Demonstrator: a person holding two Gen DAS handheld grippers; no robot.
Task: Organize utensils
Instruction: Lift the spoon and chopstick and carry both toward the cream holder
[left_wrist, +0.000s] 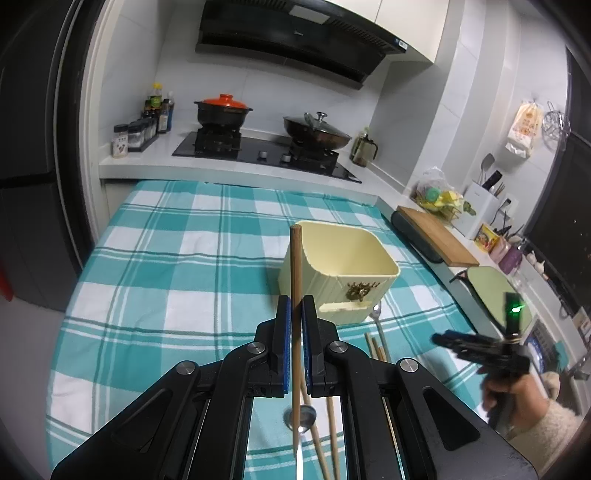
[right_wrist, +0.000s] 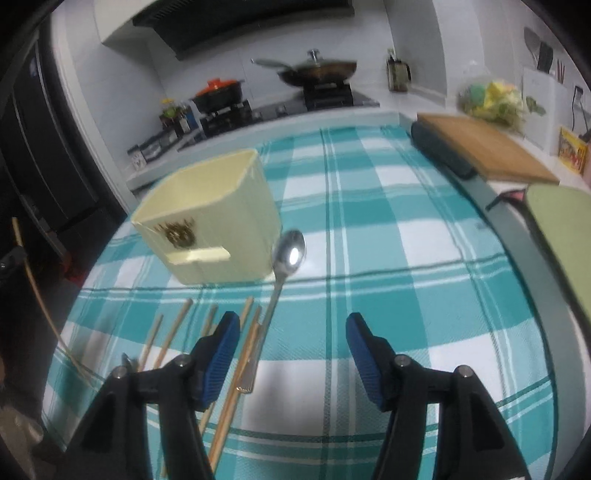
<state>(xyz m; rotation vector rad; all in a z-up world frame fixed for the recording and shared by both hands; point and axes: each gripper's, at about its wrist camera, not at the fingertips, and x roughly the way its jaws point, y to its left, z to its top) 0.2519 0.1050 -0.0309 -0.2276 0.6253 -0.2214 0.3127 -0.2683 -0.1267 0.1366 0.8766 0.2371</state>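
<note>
My left gripper is shut on a brown wooden chopstick, held nearly upright with its top near the rim of the cream utensil box. Under it lie a steel spoon and more chopsticks on the checked cloth. My right gripper hangs open over the cloth with nothing between its pads. Left of it lie several loose chopsticks, and a steel spoon rests with its bowl beside the cream box. The box looks empty inside.
A teal checked cloth covers the table. Behind it are a stove with a red-lidded pot and a wok. A wooden cutting board and a green board sit along the right edge. A dark fridge stands left.
</note>
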